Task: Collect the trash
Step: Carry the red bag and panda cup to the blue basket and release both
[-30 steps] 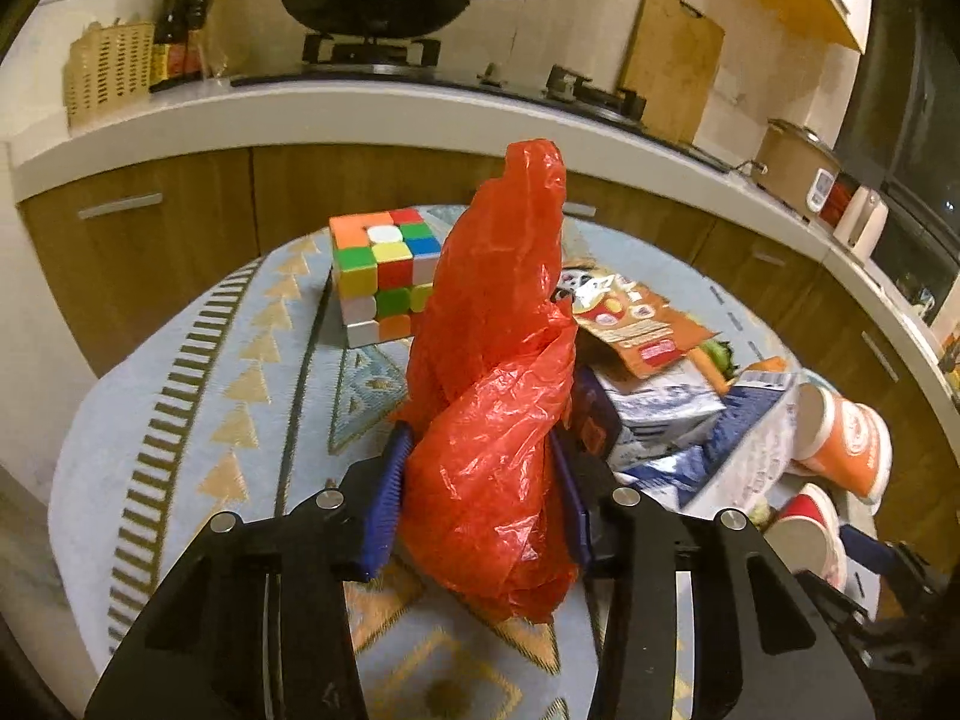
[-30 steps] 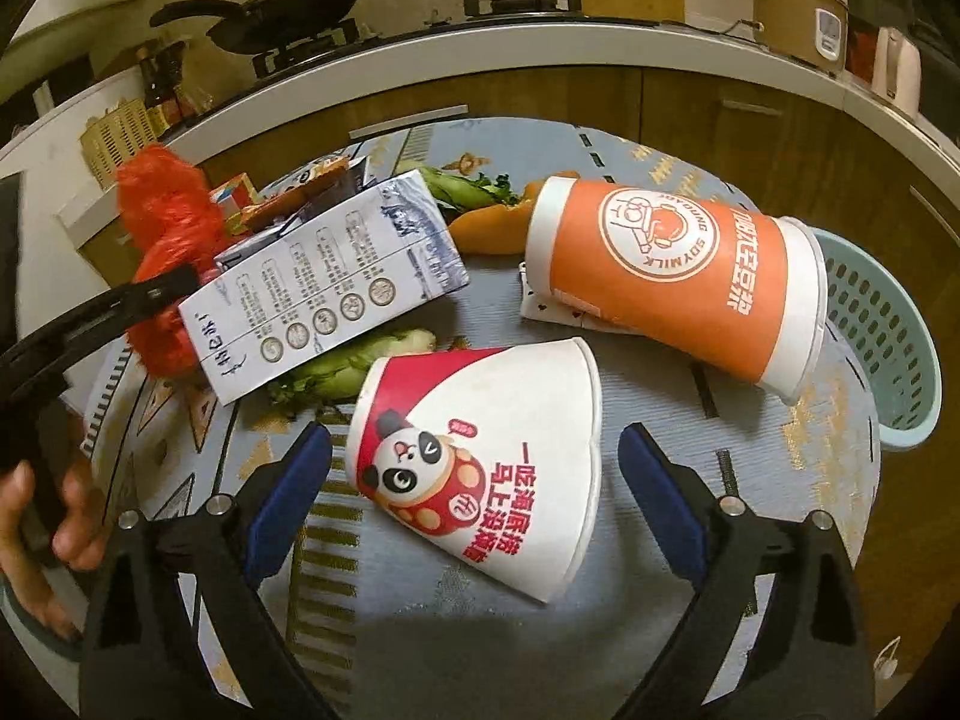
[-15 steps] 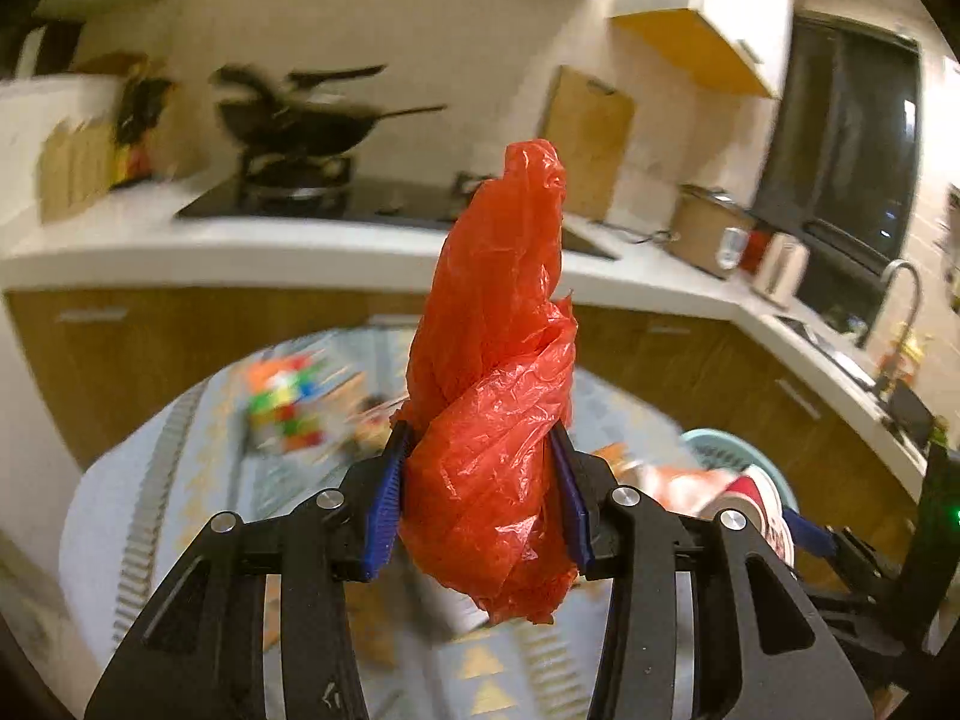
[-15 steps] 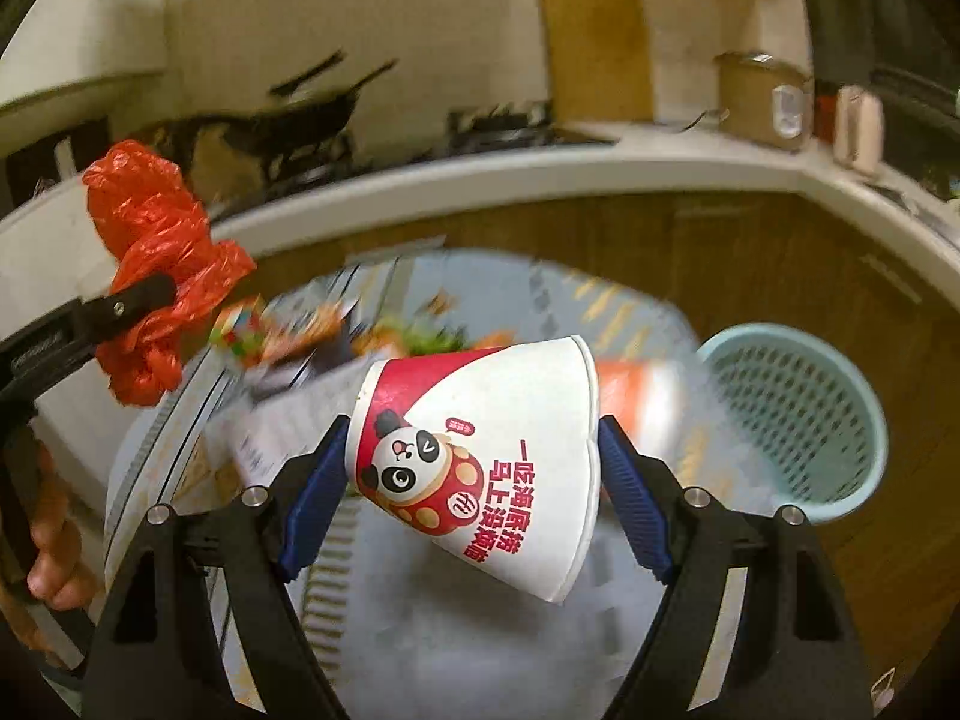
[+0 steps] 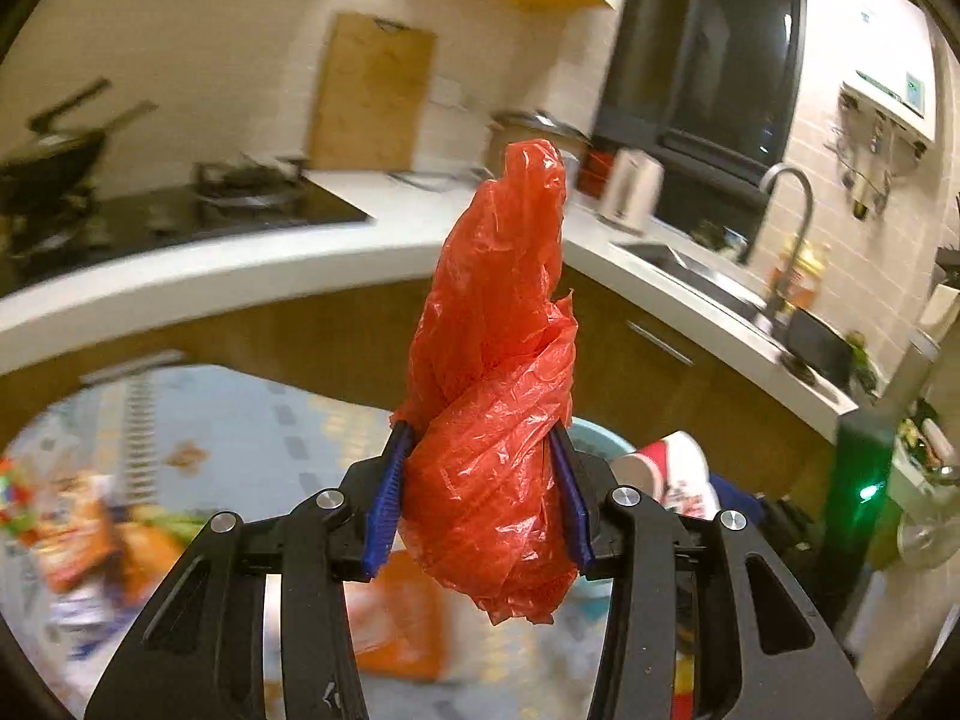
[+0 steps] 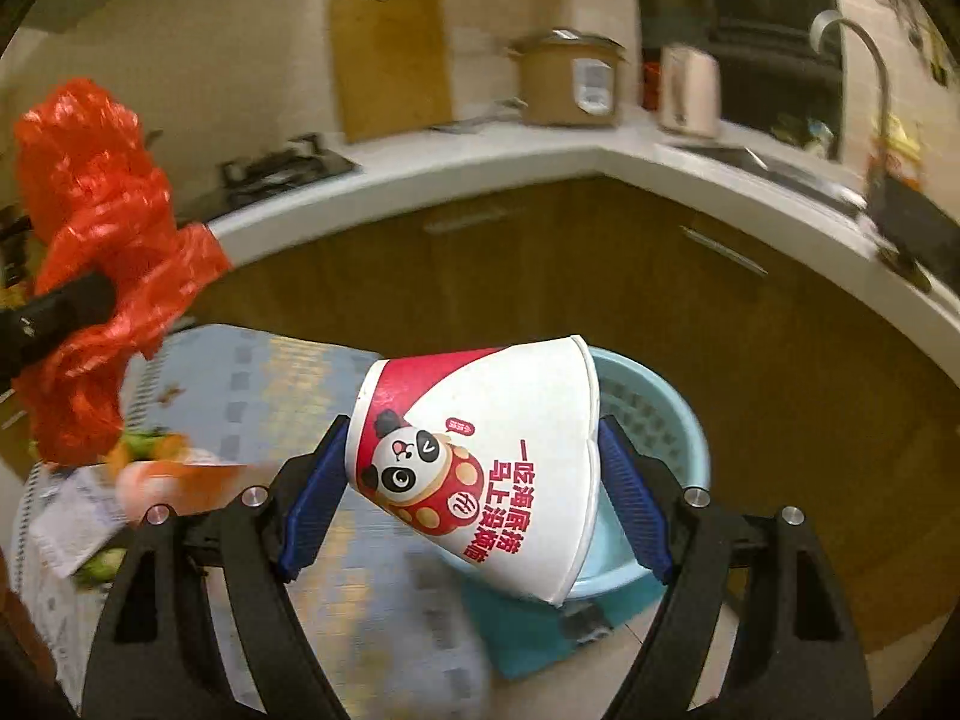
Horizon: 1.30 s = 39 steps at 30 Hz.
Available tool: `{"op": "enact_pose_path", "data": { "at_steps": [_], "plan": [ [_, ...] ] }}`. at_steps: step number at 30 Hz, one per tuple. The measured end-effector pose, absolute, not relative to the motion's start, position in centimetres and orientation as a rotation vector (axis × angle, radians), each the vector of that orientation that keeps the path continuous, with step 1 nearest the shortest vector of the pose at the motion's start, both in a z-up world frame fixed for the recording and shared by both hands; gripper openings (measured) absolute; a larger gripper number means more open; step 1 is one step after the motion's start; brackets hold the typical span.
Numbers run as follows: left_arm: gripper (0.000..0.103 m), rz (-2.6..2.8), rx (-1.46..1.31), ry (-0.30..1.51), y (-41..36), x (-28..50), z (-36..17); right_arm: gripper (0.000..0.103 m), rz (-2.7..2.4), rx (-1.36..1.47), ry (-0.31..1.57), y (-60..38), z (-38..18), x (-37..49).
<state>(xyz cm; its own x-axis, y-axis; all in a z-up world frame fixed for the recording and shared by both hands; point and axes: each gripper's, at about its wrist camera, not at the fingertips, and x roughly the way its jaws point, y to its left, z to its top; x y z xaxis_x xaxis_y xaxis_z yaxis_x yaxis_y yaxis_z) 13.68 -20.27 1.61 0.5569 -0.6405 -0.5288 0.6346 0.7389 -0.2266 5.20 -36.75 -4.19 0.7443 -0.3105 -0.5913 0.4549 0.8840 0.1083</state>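
— Left gripper (image 5: 480,498) first: what's it got?

— Its blue pads (image 5: 384,504) are squeezed in on a crumpled red plastic bag (image 5: 498,396), jaws about half closed around the wad. The bag is shiny, wrinkled, translucent orange-red, twisted into a tall peak above the pads with a ragged lump hanging below. It's up in the air, off the patterned tablecloth (image 5: 240,432).

— And the right gripper (image 6: 474,492)?

— Jaws wide but clamped on a paper cup (image 6: 486,456), one blue pad at its base end, the other at its rim. That claw has just been closing, and the cup sits between the pads. The cup lies on its side, tilted, white with a red band, a cartoon panda and red Chinese lettering; the rim looks slightly squashed.

— Where is the cup?

— Held aloft in front of a pale blue perforated basket (image 6: 660,414), overlapping its near rim in the right wrist view. The floor-standing basket is beside the table edge.

— Anything else on the table?

— Blurred litter at the left: an orange cup (image 6: 180,480), greens, printed paper.
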Motion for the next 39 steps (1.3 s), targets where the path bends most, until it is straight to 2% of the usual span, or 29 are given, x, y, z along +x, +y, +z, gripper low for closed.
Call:
{"op": "enact_pose_path", "data": {
  "at_steps": [5,8,15,19,25,39],
  "plan": [
    [0.042,-0.806,0.016,0.741,-26.1,15.6,-1.9,0.076,-0.477,0.349,0.680,-42.3,-8.1,5.1],
    [0.042,-0.863,0.022,0.877,-29.4,16.9,-4.9,0.076,-0.491,0.391,0.722,-44.2,-10.1,5.4],
    [0.043,-0.850,0.089,0.923,-32.3,17.0,-8.0,0.076,-0.511,0.414,0.785,-45.6,-12.9,5.8],
    [0.054,-0.837,0.133,0.946,-32.8,16.9,-8.9,0.077,-0.503,0.419,0.810,-45.8,-13.6,6.4],
    [0.066,-0.820,0.117,0.918,-31.2,16.5,-7.8,0.077,-0.505,0.428,0.804,-46.1,-13.6,6.5],
    [0.067,-0.787,0.023,0.790,-24.4,14.2,-2.8,0.078,-0.501,0.417,0.687,-43.9,-9.7,4.3]
  ]
}}
